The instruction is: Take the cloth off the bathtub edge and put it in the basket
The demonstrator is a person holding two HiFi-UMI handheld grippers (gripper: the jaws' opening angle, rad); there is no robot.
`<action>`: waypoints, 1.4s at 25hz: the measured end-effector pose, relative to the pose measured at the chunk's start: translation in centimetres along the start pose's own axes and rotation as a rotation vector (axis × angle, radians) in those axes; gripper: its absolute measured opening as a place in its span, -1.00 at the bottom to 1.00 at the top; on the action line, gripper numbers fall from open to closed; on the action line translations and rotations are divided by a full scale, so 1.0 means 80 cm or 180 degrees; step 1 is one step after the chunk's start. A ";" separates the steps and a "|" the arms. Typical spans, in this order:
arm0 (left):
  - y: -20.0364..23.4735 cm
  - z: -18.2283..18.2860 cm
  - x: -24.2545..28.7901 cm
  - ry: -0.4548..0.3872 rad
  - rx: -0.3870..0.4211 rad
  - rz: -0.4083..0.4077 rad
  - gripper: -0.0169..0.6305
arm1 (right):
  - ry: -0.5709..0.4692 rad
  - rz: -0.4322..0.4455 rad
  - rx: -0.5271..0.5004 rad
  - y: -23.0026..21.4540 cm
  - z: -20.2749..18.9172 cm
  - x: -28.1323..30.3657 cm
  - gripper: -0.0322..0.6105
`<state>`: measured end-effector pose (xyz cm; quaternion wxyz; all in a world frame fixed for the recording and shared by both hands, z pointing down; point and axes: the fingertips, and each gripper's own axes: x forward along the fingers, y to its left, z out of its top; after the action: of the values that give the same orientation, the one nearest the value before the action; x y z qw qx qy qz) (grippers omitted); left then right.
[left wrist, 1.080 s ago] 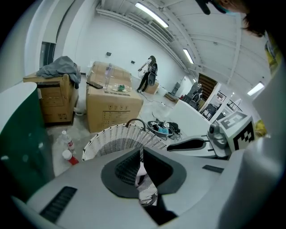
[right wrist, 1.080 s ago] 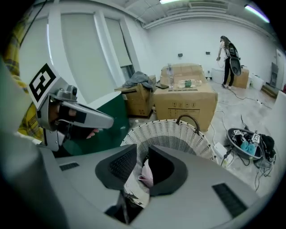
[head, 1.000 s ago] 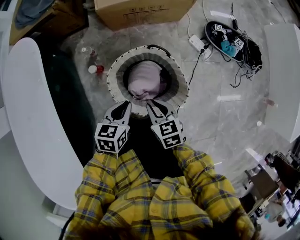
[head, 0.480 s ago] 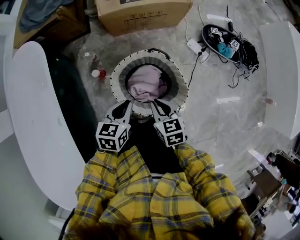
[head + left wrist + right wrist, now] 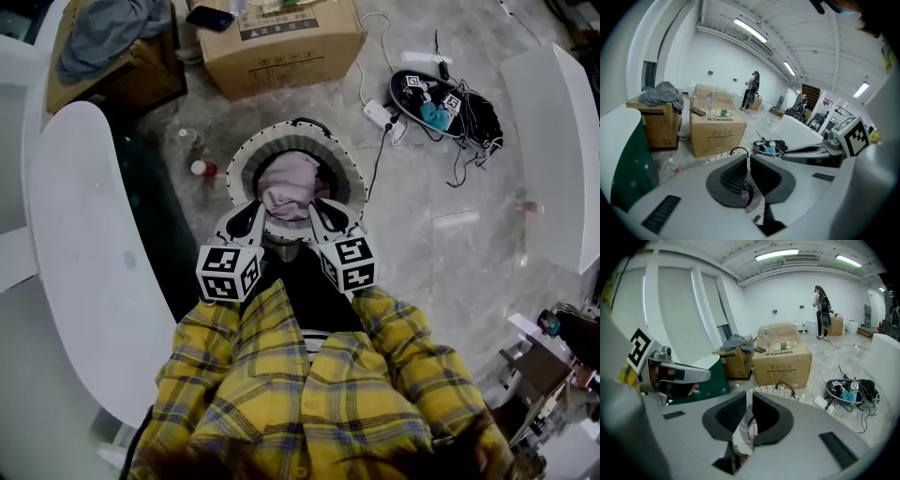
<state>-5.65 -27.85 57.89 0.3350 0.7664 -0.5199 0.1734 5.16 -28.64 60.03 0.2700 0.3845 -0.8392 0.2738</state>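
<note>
1. At the bottom of the head view, two arms in yellow checked sleeves (image 5: 281,394) reach forward.
2. Just past the sleeves, the left gripper (image 5: 746,159) has its jaws squeezed almost together. They pinch the near rim of the basket (image 5: 349,167), and a strip of the rim's spotted lining shows between the pads.
3. Beside it, the right gripper (image 5: 749,399) pinches the same near rim. Its jaws are narrow too, with the woven rim between them.
4. The pink cloth (image 5: 289,180) lies bunched up inside the basket, near the middle.
5. To the left, the white bathtub edge (image 5: 84,262) curves along the floor, apart from the basket.
6. A small bottle with a red cap (image 5: 202,169) sits on the floor between the tub and the basket.
7. Farther off stands a big cardboard box (image 5: 281,37). Left of it is a brown box (image 5: 141,80) with a grey rag (image 5: 103,33) on top.
8. To the right of the big box, a white power strip (image 5: 378,114) lies next to a black tray (image 5: 441,98) full of cables.
9. Far away, by the back wall, a person (image 5: 820,310) is standing.
</note>
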 end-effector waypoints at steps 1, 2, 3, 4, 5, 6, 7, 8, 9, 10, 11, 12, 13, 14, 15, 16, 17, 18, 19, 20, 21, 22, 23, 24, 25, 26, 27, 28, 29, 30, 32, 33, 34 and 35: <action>-0.001 0.005 -0.003 -0.0034 0.0001 0.0011 -0.84 | -0.0038 -0.0021 0.0018 -0.002 0.007 -0.005 -0.72; -0.001 0.011 -0.006 -0.0068 -0.0001 0.0025 -0.84 | -0.0074 -0.0041 0.0036 -0.003 0.014 -0.009 -0.72; 0.000 0.016 -0.010 -0.0103 -0.0004 0.0039 -0.84 | -0.0107 -0.0059 0.0056 -0.003 0.021 -0.013 -0.72; 0.000 0.021 -0.013 -0.0139 -0.0007 0.0052 -0.84 | -0.0140 -0.0069 0.0079 -0.003 0.028 -0.018 -0.72; -0.001 0.026 -0.018 -0.0177 -0.0009 0.0064 -0.84 | -0.0172 -0.0078 0.0101 -0.002 0.035 -0.023 -0.72; -0.002 0.032 -0.022 -0.0217 -0.0008 0.0075 -0.84 | -0.0205 -0.0094 0.0115 -0.003 0.041 -0.029 -0.72; -0.004 0.039 -0.026 -0.0257 -0.0005 0.0084 -0.84 | -0.0236 -0.0118 0.0119 -0.006 0.046 -0.034 -0.72; -0.005 0.046 -0.030 -0.0295 0.0000 0.0093 -0.84 | -0.0265 -0.0143 0.0123 -0.009 0.051 -0.040 -0.73; -0.006 0.053 -0.033 -0.0331 0.0005 0.0102 -0.84 | -0.0291 -0.0165 0.0133 -0.012 0.055 -0.045 -0.73; -0.007 0.059 -0.036 -0.0365 0.0014 0.0109 -0.84 | -0.0315 -0.0181 0.0148 -0.014 0.059 -0.050 -0.73; -0.008 0.065 -0.039 -0.0398 0.0028 0.0114 -0.84 | -0.0337 -0.0191 0.0166 -0.015 0.064 -0.054 -0.73; -0.008 0.071 -0.042 -0.0431 0.0043 0.0117 -0.84 | -0.0358 -0.0199 0.0182 -0.016 0.067 -0.057 -0.73; -0.008 0.076 -0.044 -0.0464 0.0057 0.0122 -0.84 | -0.0379 -0.0208 0.0193 -0.017 0.071 -0.061 -0.74; -0.008 0.081 -0.047 -0.0496 0.0066 0.0131 -0.84 | -0.0401 -0.0218 0.0201 -0.018 0.074 -0.065 -0.74; -0.008 0.085 -0.050 -0.0526 0.0069 0.0144 -0.84 | -0.0424 -0.0227 0.0210 -0.019 0.078 -0.069 -0.75; -0.007 0.089 -0.053 -0.0554 0.0069 0.0160 -0.84 | -0.0448 -0.0234 0.0223 -0.020 0.082 -0.073 -0.75; -0.007 0.092 -0.056 -0.0575 0.0068 0.0179 -0.84 | -0.0471 -0.0241 0.0238 -0.021 0.086 -0.076 -0.75; -0.005 0.095 -0.059 -0.0587 0.0070 0.0198 -0.84 | -0.0493 -0.0252 0.0251 -0.022 0.090 -0.079 -0.75; -0.004 0.097 -0.062 -0.0590 0.0073 0.0217 -0.84 | -0.0514 -0.0265 0.0259 -0.022 0.094 -0.082 -0.75; -0.003 0.099 -0.065 -0.0588 0.0076 0.0237 -0.84 | -0.0535 -0.0279 0.0260 -0.023 0.098 -0.086 -0.75; -0.001 0.101 -0.069 -0.0590 0.0076 0.0255 -0.84 | -0.0556 -0.0292 0.0255 -0.022 0.102 -0.089 -0.76; 0.000 0.103 -0.072 -0.0602 0.0074 0.0267 -0.84 | -0.0576 -0.0300 0.0245 -0.022 0.105 -0.091 -0.76; 0.000 0.106 -0.076 -0.0623 0.0070 0.0274 -0.84 | -0.0595 -0.0303 0.0237 -0.021 0.109 -0.093 -0.77; 0.001 0.109 -0.080 -0.0643 0.0065 0.0280 -0.84 | -0.0610 -0.0301 0.0236 -0.020 0.112 -0.095 -0.77; 0.001 0.111 -0.082 -0.0660 0.0060 0.0288 -0.84 | -0.0618 -0.0294 0.0250 -0.019 0.114 -0.096 -0.78; 0.001 0.113 -0.084 -0.0675 0.0053 0.0297 -0.84 | -0.0618 -0.0281 0.0282 -0.019 0.115 -0.096 -0.78; 0.001 0.115 -0.086 -0.0688 0.0044 0.0307 -0.84 | -0.0613 -0.0263 0.0327 -0.018 0.115 -0.096 -0.79; 0.001 0.116 -0.087 -0.0699 0.0033 0.0316 -0.84 | -0.0607 -0.0244 0.0371 -0.018 0.115 -0.096 -0.79; 0.000 0.117 -0.088 -0.0707 0.0022 0.0323 -0.84 | -0.0598 -0.0228 0.0401 -0.017 0.115 -0.096 -0.79; 0.000 0.117 -0.088 -0.0713 0.0015 0.0324 -0.84 | -0.0586 -0.0219 0.0414 -0.015 0.114 -0.095 -0.80; -0.002 0.119 -0.089 -0.0730 0.0014 0.0304 -0.84 | -0.0552 -0.0211 0.0412 -0.013 0.112 -0.094 -0.81; -0.003 0.119 -0.089 -0.0741 0.0017 0.0290 -0.84 | -0.0534 -0.0209 0.0407 -0.012 0.111 -0.094 -0.81; -0.004 0.120 -0.090 -0.0751 0.0017 0.0279 -0.84 | -0.0519 -0.0208 0.0399 -0.011 0.110 -0.094 -0.82; -0.004 0.121 -0.090 -0.0760 0.0016 0.0273 -0.84 | -0.0512 -0.0206 0.0390 -0.010 0.110 -0.094 -0.82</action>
<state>-9.04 -29.58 46.41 0.2611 0.7595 -0.5879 0.0963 7.85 -31.22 49.03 0.1865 0.4480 -0.8270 0.2840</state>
